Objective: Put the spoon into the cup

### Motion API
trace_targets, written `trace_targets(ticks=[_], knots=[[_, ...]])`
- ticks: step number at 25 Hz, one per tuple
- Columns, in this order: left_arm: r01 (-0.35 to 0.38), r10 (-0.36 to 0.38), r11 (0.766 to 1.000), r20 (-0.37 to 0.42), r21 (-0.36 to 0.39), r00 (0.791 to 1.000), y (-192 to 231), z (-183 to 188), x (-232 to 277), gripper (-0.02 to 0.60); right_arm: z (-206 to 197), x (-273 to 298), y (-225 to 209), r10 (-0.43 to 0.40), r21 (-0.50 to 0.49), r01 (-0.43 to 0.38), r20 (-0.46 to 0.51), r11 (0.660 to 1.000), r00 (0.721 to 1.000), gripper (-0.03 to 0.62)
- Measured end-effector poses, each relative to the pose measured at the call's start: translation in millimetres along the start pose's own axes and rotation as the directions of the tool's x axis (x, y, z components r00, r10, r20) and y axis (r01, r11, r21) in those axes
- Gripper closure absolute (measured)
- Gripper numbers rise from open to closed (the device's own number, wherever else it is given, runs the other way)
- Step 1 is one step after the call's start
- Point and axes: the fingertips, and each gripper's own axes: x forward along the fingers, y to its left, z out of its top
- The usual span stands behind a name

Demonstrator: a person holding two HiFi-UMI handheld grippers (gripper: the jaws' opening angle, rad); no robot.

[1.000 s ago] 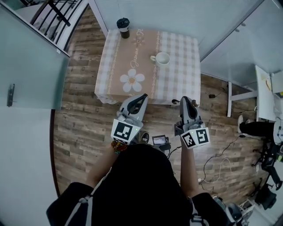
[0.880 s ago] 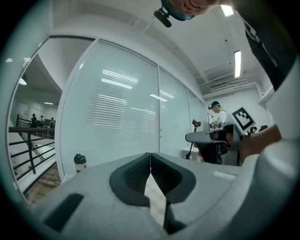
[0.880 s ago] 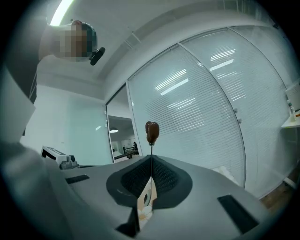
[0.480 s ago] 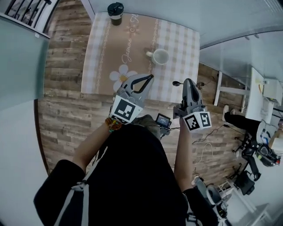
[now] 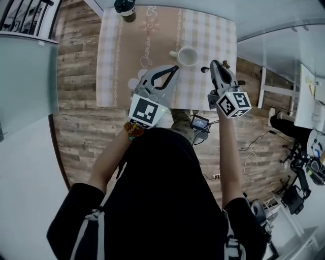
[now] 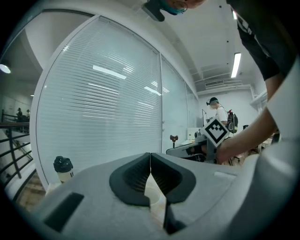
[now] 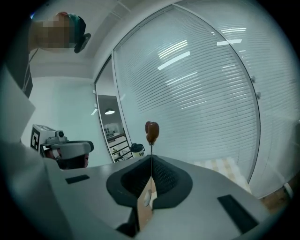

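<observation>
A white cup (image 5: 187, 56) stands on the checked tablecloth (image 5: 111, 66), its handle turned left. My right gripper (image 5: 213, 64) hovers over the table's near right part, just right of the cup. It is shut on the spoon (image 7: 151, 132), whose thin shaft rises from between the jaws to a brown end. In the left gripper view the spoon (image 6: 173, 138) shows as a small knob above the right gripper (image 6: 172, 151). My left gripper (image 5: 175, 68) sits just below and left of the cup. Its pads meet in the left gripper view (image 6: 150, 157), with nothing between them.
A dark-lidded tumbler (image 5: 125, 7) stands at the table's far left corner, and shows again as a tumbler (image 6: 63, 168) in the left gripper view. Glass walls with blinds close in behind the table. A small device (image 5: 199, 122) lies on the wooden floor below. A person (image 6: 218, 112) stands far off.
Both grippers have moved forward from the table's near edge to points beside the cup. The right one still holds the spoon; the left one stays shut.
</observation>
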Motion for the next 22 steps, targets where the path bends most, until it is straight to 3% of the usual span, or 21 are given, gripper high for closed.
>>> trace_targets(ticks=[16, 22], knots=[[-0.111, 0.112, 0.993, 0.019, -0.047, 0.993, 39.3, -3.1, -5.8, 0.566, -62.9, 81.0, -26.5, 0.041, 0.002, -0.042, -0.185, 0.999, 0.982, 0.588], [-0.127, 0.128, 0.990, 0.014, -0.061, 0.992, 46.1, -8.8, -14.1, 0.566, -92.1, 99.5, -39.1, 0.020, 0.026, -0.014, -0.250, 1.000, 0.968, 0.588]])
